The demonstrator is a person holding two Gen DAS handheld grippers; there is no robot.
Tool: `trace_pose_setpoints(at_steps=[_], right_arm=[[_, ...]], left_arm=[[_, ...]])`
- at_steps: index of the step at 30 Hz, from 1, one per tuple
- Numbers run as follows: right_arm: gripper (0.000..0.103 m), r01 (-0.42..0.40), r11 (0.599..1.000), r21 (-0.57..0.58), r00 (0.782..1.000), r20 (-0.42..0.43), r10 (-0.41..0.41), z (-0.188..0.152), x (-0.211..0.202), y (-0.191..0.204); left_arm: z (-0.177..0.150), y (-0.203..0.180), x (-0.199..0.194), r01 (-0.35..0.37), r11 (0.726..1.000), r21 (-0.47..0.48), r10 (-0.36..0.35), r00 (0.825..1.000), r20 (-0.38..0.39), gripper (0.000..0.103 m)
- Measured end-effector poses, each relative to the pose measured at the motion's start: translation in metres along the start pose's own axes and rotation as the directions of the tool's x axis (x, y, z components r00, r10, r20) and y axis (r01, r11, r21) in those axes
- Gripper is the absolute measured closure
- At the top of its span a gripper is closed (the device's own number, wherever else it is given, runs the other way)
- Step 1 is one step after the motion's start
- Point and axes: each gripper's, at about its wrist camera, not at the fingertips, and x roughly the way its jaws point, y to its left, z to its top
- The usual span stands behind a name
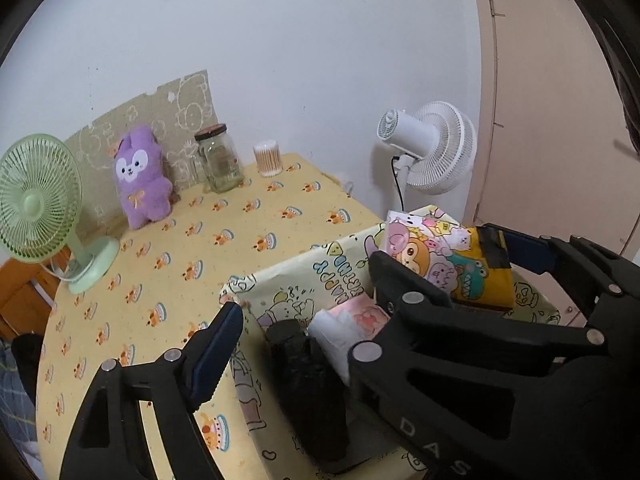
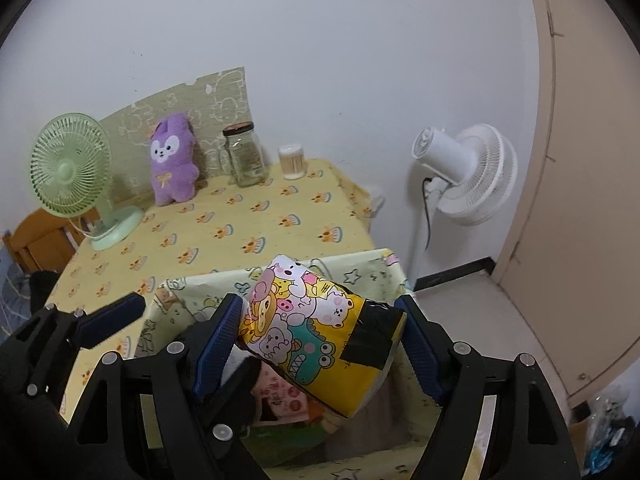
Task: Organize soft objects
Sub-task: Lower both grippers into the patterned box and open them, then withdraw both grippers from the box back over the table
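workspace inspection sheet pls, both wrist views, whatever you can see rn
surface: table under a yellow cake-print cloth
job's things: cartoon-print pack over the patterned storage box; purple plush by the back board
clutter: green desk fan, glass jar, cotton swab tub
grippers: right claw closed on the pack; left claw open, nothing gripped
cables: black cord hanging from the white standing fan
surroundings: white wall, beige door
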Motion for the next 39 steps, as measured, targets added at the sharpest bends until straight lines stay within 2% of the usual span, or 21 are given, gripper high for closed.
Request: trace_pose_setpoints(at_steps=[14, 20, 33, 39], right_arm=[[0.012, -0.027, 1.0, -0.01, 1.0, -0.001, 0.027, -0.008, 0.01, 0.018], [0.002, -0.033, 0.999, 0.0, 0.999, -0.027, 0.033, -0.015, 0.008, 0.025], [0.001, 0.003, 1.0, 0.002, 1.0, 0.011, -0.003, -0.021, -0.031, 0.03], [0.001, 0.019, 1.0, -0.013, 0.999, 0.03, -0.018, -0.021, -0.055, 0.04]], left_arm=[[-0.014, 0.016, 0.007, -0.041, 0.999, -0.035, 0.039, 0.998, -0.044, 0.017], [-0.022, 0.019, 0.001, -0.033, 0.998, -0.05, 0.03, 0.998, -0.051, 0.017], [-0.029, 0.018, -0.036, -0.022, 0.998, -0.063, 0.022, 1.0, 0.003, 0.017], [-0.032, 0.027, -0.062, -0.051, 0.994, -0.094, 0.054, 0.998, 0.032, 0.017]])
